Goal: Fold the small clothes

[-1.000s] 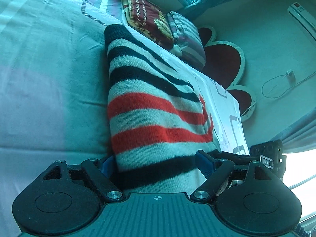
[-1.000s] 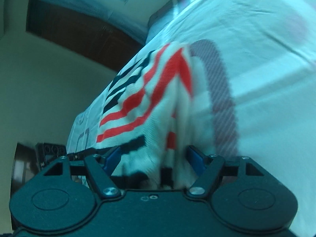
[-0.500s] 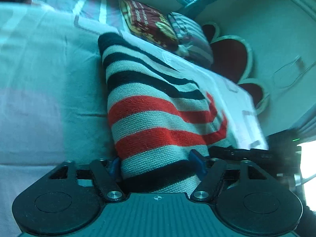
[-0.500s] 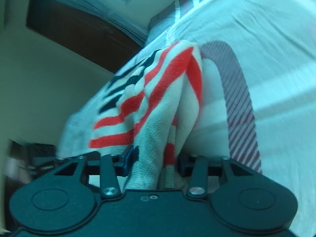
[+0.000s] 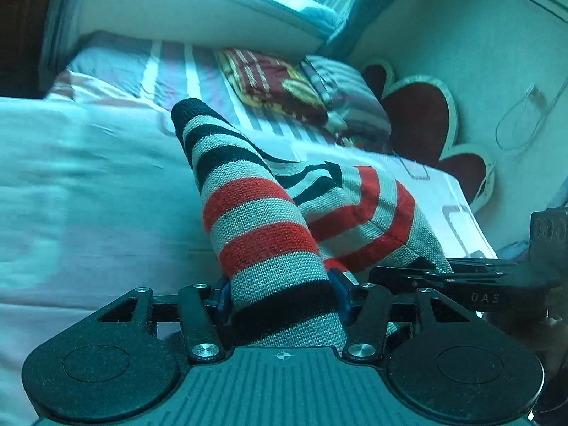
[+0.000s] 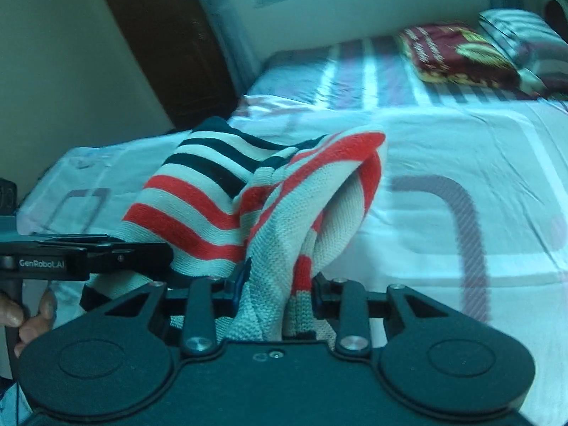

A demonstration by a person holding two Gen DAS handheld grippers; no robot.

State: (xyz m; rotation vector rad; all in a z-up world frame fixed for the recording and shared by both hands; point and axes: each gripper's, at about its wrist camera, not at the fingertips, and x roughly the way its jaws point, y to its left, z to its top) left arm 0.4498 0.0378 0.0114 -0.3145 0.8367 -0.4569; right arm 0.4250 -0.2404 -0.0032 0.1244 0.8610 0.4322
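Knitwear hangs between my two tongs: the striped sweater (image 5: 262, 220) runs lengthwise away from me across the bed (image 5: 88, 184), its near hem pinched in my left tongs (image 5: 280, 300) and a bunched edge pinched in my right tongs (image 6: 280, 291), both about equally near. Compared with a second ago, both sets have closed onto the cloth and lifted it, so it now arches off the sheet.
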